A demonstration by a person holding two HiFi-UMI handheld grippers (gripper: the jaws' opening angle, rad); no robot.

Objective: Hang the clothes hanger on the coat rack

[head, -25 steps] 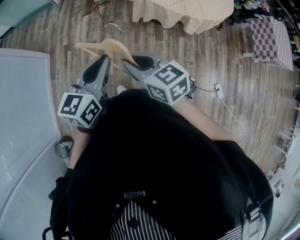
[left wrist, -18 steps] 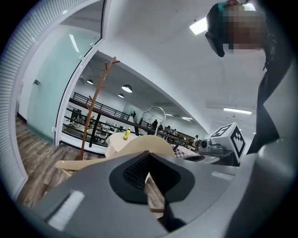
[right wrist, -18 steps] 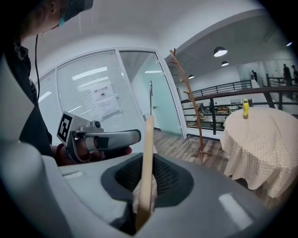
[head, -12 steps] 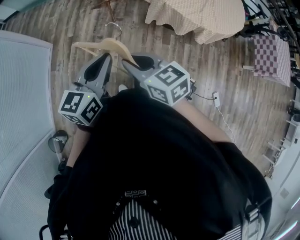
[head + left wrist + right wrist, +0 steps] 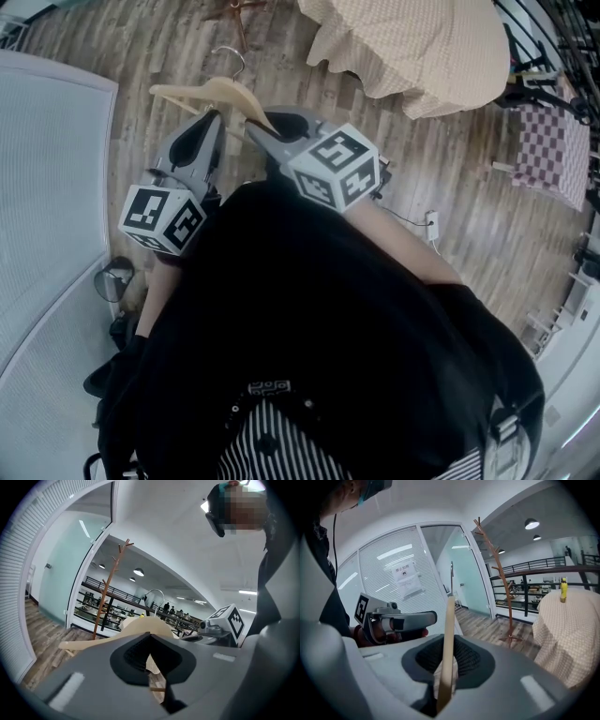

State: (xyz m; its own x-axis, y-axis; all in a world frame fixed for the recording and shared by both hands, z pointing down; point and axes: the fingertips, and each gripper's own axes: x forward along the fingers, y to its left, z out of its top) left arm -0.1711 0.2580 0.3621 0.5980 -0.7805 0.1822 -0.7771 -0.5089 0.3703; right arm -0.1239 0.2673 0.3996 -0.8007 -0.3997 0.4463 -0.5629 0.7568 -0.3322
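Note:
The pale wooden clothes hanger (image 5: 217, 92) with its metal hook (image 5: 231, 58) is held out over the wood floor. My right gripper (image 5: 251, 125) is shut on it; in the right gripper view the hanger (image 5: 447, 648) stands edge-on between the pads. My left gripper (image 5: 214, 114) sits under the hanger's left arm. In the left gripper view a thin wooden bar (image 5: 157, 689) crosses the narrow slit of its jaws, and the hanger (image 5: 140, 626) rises beyond. The brown coat rack (image 5: 110, 590) (image 5: 497, 573) stands ahead, and its feet (image 5: 239, 7) show at the top edge.
A table under a beige cloth (image 5: 412, 47) (image 5: 567, 634) stands right of the rack, with a yellow bottle (image 5: 563, 590) on it. A blinds-covered glass partition (image 5: 47, 187) runs along the left. A checkered cloth (image 5: 553, 141) and a floor cable with plug (image 5: 433, 225) lie to the right.
Both grippers and the hanger have travelled together across the floor toward the rack's feet and the cloth-covered table. The hold on the hanger looks the same.

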